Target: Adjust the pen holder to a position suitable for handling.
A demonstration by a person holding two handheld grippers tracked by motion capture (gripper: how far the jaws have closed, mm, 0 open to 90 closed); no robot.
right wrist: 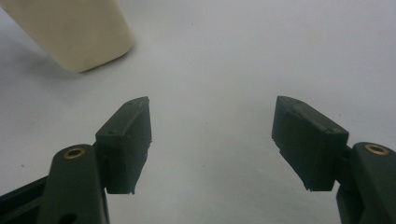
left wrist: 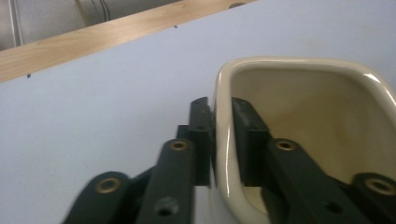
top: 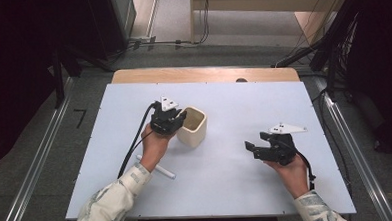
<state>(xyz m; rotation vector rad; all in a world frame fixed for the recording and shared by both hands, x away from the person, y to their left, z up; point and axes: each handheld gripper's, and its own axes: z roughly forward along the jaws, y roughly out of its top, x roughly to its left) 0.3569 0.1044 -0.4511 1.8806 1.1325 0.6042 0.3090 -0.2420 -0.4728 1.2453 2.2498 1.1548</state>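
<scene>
Gripping the cream cup (top: 191,125) by its rim, left tongs (top: 177,120) pinching the wall, one jaw inside, one outside. Sitting left of counter (top: 233,99) centre. Probably lifting next, needing a level hold. Right tongs (top: 253,149) waiting wide apart, empty, cup at ten o'clock.

cup (top: 192,126): cream | table (top: 243,96): pale blue, wood edge | left gripper (top: 180,116), right gripper (top: 251,149): black

Grey floor (top: 31,162), wooden table edge (top: 202,74), metal rails (top: 359,158), dark surrounds, cables by wall.
</scene>
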